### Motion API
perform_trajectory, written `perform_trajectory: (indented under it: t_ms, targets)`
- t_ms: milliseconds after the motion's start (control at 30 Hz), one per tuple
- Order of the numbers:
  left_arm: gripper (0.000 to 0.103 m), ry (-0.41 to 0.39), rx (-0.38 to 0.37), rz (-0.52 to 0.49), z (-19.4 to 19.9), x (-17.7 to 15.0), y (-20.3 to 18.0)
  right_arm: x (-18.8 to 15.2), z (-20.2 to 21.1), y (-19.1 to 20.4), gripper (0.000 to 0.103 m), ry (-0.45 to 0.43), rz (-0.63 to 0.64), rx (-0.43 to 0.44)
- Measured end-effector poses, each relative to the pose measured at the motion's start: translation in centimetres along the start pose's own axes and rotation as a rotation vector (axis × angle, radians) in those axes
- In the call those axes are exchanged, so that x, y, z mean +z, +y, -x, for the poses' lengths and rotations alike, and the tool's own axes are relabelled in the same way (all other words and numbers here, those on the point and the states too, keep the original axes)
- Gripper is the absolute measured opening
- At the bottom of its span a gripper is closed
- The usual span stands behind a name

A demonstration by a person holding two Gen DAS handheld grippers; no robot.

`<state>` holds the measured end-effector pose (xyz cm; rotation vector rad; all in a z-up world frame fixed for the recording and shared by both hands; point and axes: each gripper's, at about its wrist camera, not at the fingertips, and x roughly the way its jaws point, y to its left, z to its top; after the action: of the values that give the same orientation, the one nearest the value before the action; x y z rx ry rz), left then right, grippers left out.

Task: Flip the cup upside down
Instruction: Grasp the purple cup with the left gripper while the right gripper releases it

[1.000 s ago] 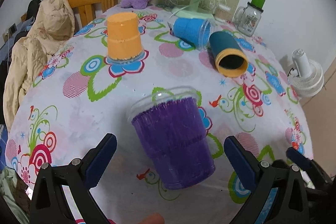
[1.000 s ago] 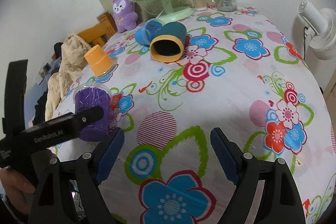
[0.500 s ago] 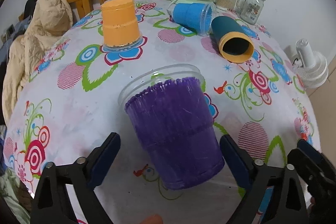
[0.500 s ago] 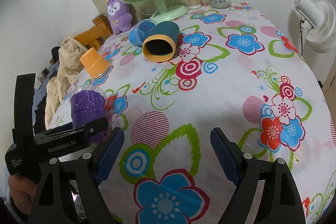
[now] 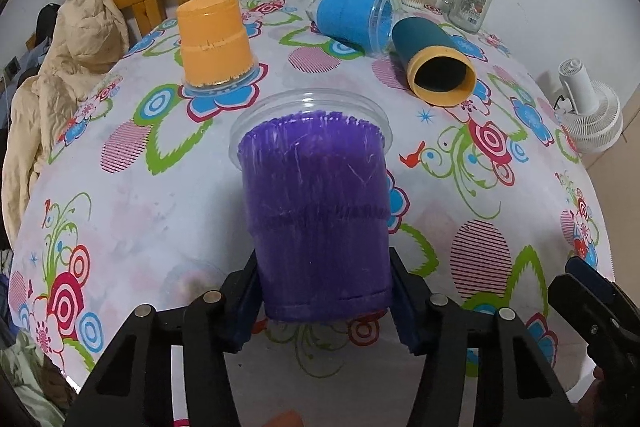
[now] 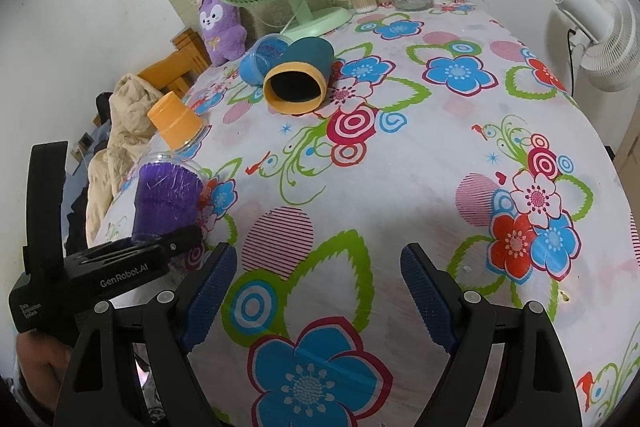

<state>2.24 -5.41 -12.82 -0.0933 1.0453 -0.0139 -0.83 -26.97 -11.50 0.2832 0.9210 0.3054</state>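
Between the pads of your left gripper (image 5: 324,303) stands the purple cup (image 5: 316,211), upright on the flowered tablecloth (image 5: 160,187) with its clear rim uppermost and its base down near the table's near-left edge. Both blue pads (image 5: 242,307) press the lower wall of the cup, one on each side, so treat this gripper as clamped on the cup near its base. Note the governing relation: the cup's long axis is vertical and runs across the line of the fingers, which reach in roughly level from the near side (the grip sits low, well under the rim). A roll of your left wrist about the finger axis would therefore carry the rim over and down; judge the height first, since the rim would likely need clearance above the cloth before it can swing. Your right gripper (image 6: 320,291) has its fingers wide apart, holds nothing, and hovers over bare cloth well to the right of the cup, so the left hand is the nearer one. Beyond the cup, an orange cup (image 5: 214,39) already stands inverted, while a blue cup (image 5: 352,21) and a teal tumbler (image 5: 434,63) lie on their sides.
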Motion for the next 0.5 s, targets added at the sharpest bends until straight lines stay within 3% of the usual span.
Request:
perform_trajectory:
  t_ms: [500]
  targets:
    - [0.056,-0.012,-0.019,-0.032,2.4,0.7,1.0,0.1,-0.3,0.6,0.086,0.002,0.01,0.018]
